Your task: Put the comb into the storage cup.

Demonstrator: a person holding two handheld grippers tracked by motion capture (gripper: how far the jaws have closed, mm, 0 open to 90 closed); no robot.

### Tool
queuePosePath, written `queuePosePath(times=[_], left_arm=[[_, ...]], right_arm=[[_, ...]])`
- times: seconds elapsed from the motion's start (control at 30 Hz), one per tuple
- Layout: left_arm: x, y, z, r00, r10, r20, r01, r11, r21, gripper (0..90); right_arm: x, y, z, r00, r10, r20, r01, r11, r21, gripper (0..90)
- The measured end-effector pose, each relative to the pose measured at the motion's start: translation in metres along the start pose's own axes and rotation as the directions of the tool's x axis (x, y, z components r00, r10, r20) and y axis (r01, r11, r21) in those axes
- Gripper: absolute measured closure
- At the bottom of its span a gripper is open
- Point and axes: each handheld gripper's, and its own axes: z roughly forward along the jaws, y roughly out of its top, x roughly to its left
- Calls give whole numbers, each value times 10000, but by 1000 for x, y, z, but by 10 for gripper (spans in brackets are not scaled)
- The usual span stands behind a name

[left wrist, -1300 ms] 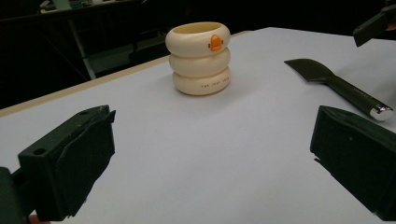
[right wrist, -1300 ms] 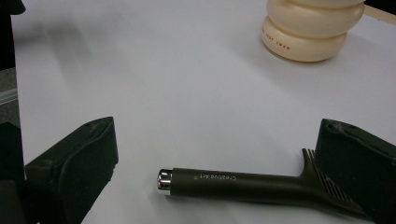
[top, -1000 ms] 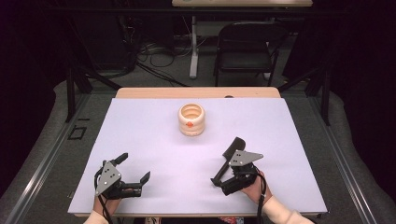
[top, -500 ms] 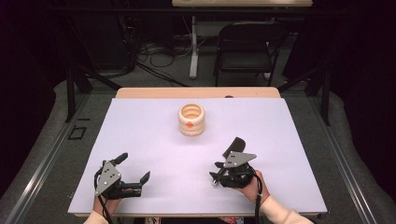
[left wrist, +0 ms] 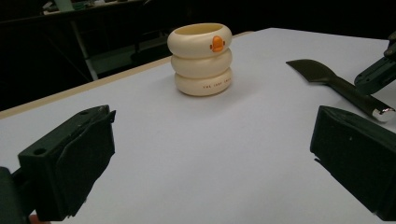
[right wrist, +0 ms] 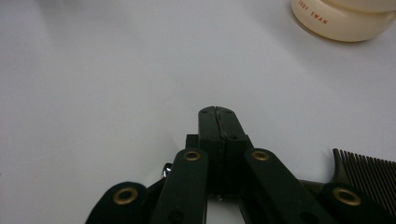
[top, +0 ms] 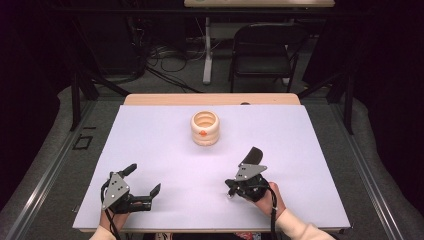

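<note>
A cream cup (top: 205, 128) shaped like stacked rings, with an orange beak on it, stands at the table's middle back; it is also in the left gripper view (left wrist: 201, 58) and at the top right of the right gripper view (right wrist: 343, 21). A black comb (top: 252, 155) with a metal handle tip lies on the white table, crosswise under my right gripper (top: 231, 185). That gripper's jaws have just been closing and now meet pad to pad (right wrist: 218, 112), with nothing seen between them. The comb's teeth (right wrist: 366, 170) show beside them. My left gripper (top: 145, 178) rests open and holds nothing (left wrist: 210, 154).
The white table top (top: 310, 150) stretches around the cup, with a wooden strip (top: 165, 99) along its far edge. A black chair (top: 262, 47) and cables stand on the floor beyond the table.
The right gripper's jaws went from wide open to closed, and the gripper tipped lower over the comb's handle. The left gripper and the cup stayed put.
</note>
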Motion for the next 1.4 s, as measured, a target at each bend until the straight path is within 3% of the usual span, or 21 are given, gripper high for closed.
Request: queuePosePath(times=[0.63,1.4], left_arm=[[0,0,0,10000,18,-4,-18,10000,-10,0],[1,0,-1,10000,-1,2,1,10000,-12,0]], right_arm=[[2,-1,12,9996,-28,-275,58,9938,1108,900],[-3,-11,-3,9986,341,-399,-264,9835,1790,900]])
